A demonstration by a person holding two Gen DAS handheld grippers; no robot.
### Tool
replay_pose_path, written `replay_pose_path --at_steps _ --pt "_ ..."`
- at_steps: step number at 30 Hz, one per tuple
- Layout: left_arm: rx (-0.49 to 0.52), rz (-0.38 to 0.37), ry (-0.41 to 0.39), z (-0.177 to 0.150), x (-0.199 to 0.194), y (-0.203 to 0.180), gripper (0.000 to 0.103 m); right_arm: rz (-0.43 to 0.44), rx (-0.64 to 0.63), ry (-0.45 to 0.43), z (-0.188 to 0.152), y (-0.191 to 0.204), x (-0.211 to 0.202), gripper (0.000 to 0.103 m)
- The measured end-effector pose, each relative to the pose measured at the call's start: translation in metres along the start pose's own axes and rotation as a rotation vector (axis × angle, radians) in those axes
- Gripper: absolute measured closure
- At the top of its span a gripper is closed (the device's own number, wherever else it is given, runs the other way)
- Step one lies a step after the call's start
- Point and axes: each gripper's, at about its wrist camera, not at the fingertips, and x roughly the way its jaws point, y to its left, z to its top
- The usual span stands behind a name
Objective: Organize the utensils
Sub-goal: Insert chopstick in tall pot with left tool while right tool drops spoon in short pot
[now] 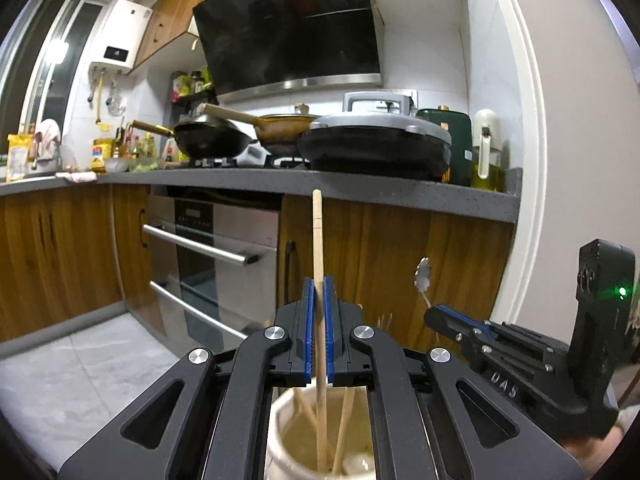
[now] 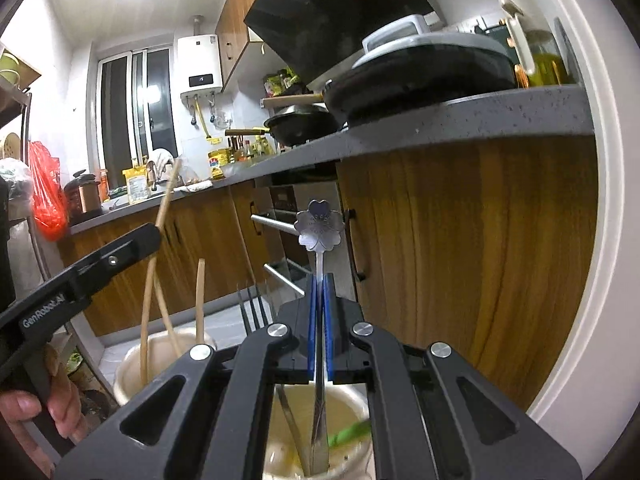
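Observation:
My left gripper (image 1: 319,292) is shut on a pale wooden chopstick (image 1: 317,240) that stands upright. Its lower end reaches into a cream cup (image 1: 280,420) with other chopsticks in it. My right gripper (image 2: 319,284) is shut on a metal utensil with a flower-shaped end (image 2: 319,226). Its lower end dips into a second cream cup (image 2: 356,404) holding other metal utensils and something green. In the right wrist view the left gripper (image 2: 150,234), its chopstick (image 2: 168,192) and the chopstick cup (image 2: 128,364) lie to the left. The right gripper (image 1: 434,312) shows at the right of the left wrist view.
A grey countertop (image 1: 360,196) with pans and a covered griddle (image 1: 376,148) runs above wooden cabinets (image 2: 460,260) and a steel oven (image 1: 224,248). A white door frame (image 2: 580,280) stands on the right. A hand (image 2: 24,412) holds the left gripper. Dark tines (image 2: 252,308) stand behind the cups.

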Motion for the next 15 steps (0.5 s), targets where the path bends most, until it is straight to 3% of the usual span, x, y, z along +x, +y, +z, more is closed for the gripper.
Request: replay_pose_path --at_steps 15 --pt "0.001 0.003 0.18 -0.042 -0.017 0.003 0.098 0.034 0.001 0.099 -0.024 -0.003 -0.018 0.1"
